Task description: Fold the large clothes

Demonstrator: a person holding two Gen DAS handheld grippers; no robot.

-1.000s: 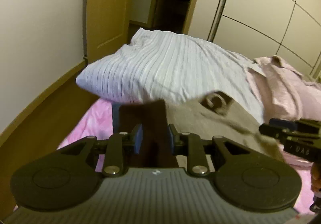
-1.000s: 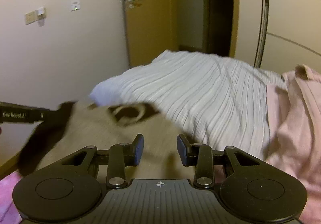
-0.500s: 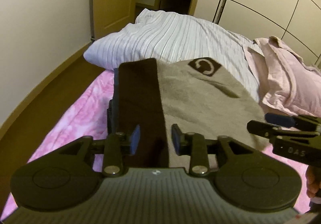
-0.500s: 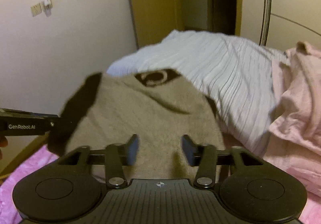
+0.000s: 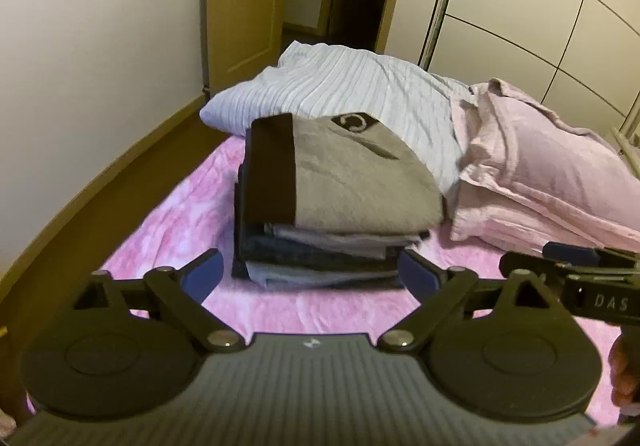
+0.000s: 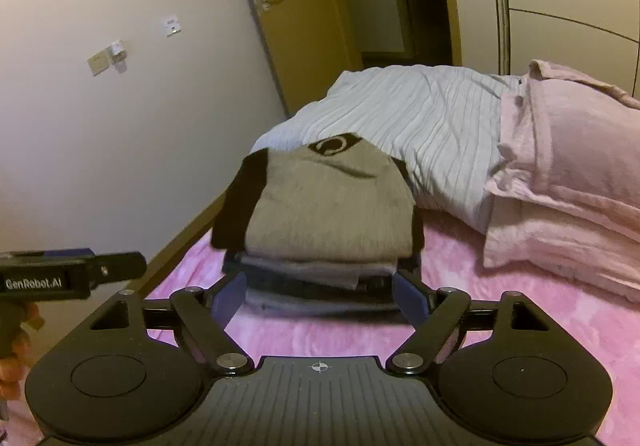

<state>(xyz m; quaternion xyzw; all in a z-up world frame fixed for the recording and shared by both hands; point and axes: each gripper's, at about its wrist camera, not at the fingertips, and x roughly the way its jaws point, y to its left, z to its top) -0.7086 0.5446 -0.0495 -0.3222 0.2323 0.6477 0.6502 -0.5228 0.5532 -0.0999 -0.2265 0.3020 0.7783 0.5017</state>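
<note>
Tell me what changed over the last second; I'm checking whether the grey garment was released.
Yes. Both grippers let go: the left gripper and right gripper have just been opening, nothing between the fingers, and have pulled back. The folded grey garment now lies on the clothes stack. The striped pillow and pink sheet stayed put.

Left gripper (image 5: 310,272), right gripper (image 6: 320,296): jaws just opened wide, empty.
</note>
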